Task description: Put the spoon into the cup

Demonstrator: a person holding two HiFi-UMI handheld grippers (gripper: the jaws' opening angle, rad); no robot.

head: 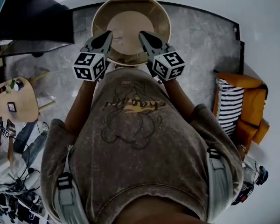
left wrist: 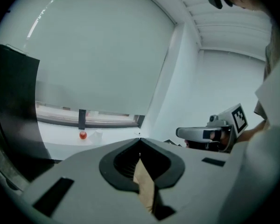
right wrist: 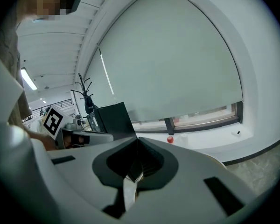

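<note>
Both arms are sitting up in front of my chest, over the near edge of the round table (head: 163,14).

Left gripper (head: 107,33): clenched. In its own view the jaws are meeting at the tips (left wrist: 140,139) and gripping nothing. Only a tan sliver is showing through the gap behind the pads.

Right gripper (head: 144,34): also clenched, tips together (right wrist: 137,138) and empty. Each one is showing up in the other's view, side by side and apart.

Spoon and cup: I'm not holding either, and I can't pick them out for certain. A faint small mark (head: 118,38) is lying on the tan tabletop between the two tips, too blurred to name. On the far window ledge (right wrist: 200,141) a red ball (right wrist: 170,139) is sitting just beside a small white thing (right wrist: 183,138); I can't tell if that's the cup.

An orange chair (head: 253,107) with a striped cushion (head: 228,105) is standing at right, and a small wooden side table (head: 19,107) at left.
</note>
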